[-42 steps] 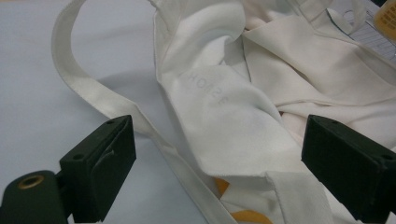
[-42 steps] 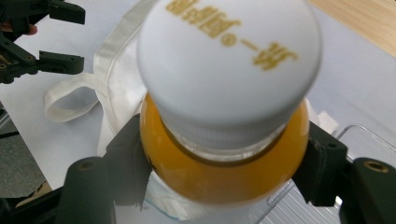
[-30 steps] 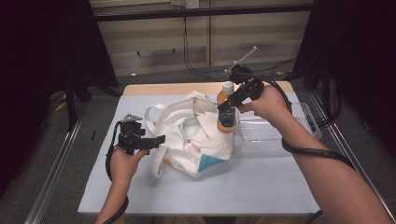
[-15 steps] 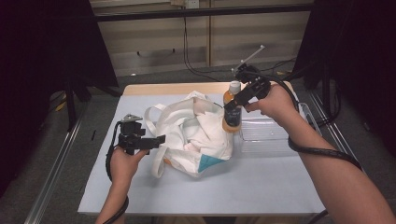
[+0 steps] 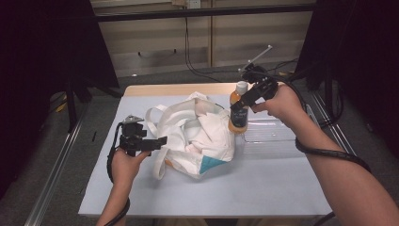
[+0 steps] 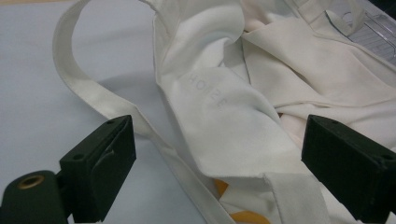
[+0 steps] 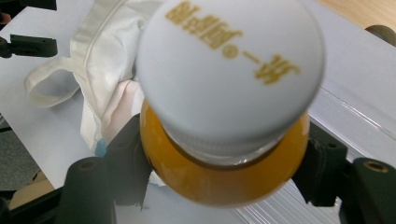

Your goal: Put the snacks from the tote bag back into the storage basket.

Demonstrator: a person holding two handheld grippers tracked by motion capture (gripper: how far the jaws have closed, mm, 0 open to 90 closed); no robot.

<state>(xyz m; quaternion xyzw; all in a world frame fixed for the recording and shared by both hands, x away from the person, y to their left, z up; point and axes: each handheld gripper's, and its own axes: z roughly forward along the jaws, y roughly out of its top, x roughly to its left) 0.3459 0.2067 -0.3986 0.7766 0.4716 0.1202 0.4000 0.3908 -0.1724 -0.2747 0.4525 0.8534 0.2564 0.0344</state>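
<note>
the smooth, orange-filled plastic bottle with white cap (image 5: 238,111), pinched below the shoulder by the right gripper (image 5: 241,107) beside the limp white cloth bag (image 5: 202,134), is judged weighty and slippery (the left gripper (image 5: 157,141) is spread, empty).

Black two-jawed claws (image 5: 241,104) with trailing black cables, bare forearms.

The bag (image 5: 202,136) is soft, matt cream cloth, creased, with woven strap handles. The bottle (image 5: 238,112) looks glossy clear plastic under a smooth white cap (image 7: 231,70). The tray (image 5: 277,136) is clear ribbed plastic; the table cover (image 5: 263,183) is smooth and matt.
</note>
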